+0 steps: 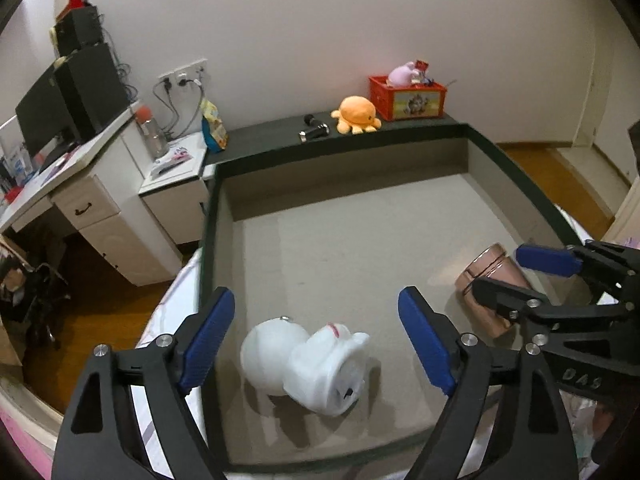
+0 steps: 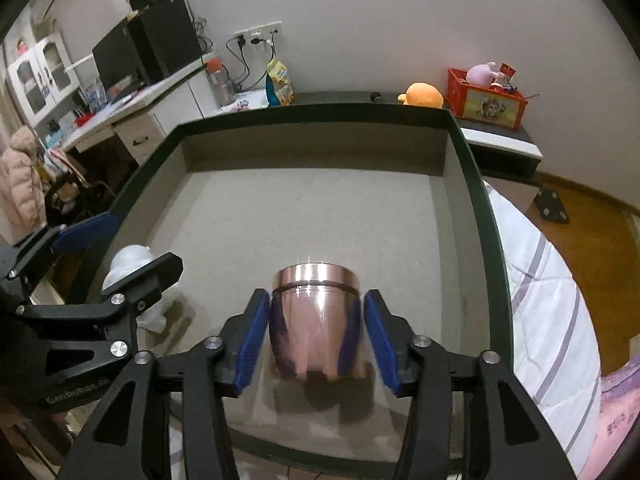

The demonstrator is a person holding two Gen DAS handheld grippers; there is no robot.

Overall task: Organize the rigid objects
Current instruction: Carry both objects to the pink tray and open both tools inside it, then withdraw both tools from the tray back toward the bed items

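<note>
Tray (image 2: 472,184), grey felt-lined, dark-rimmed | inside: glossy copper cup (image 2: 314,320) lying between parted right gripper (image 2: 316,336) pads; white plush (image 1: 308,364) under spread left gripper (image 1: 320,344)

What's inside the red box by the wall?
A pink plush toy and some small toys poke out of the red box. Anything deeper is hidden by its walls.

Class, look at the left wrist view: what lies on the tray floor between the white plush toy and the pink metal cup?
Nothing on the floor: bare grey lining separates the white plush toy from the pink metal cup; only the left gripper's right finger crosses above it.
</note>
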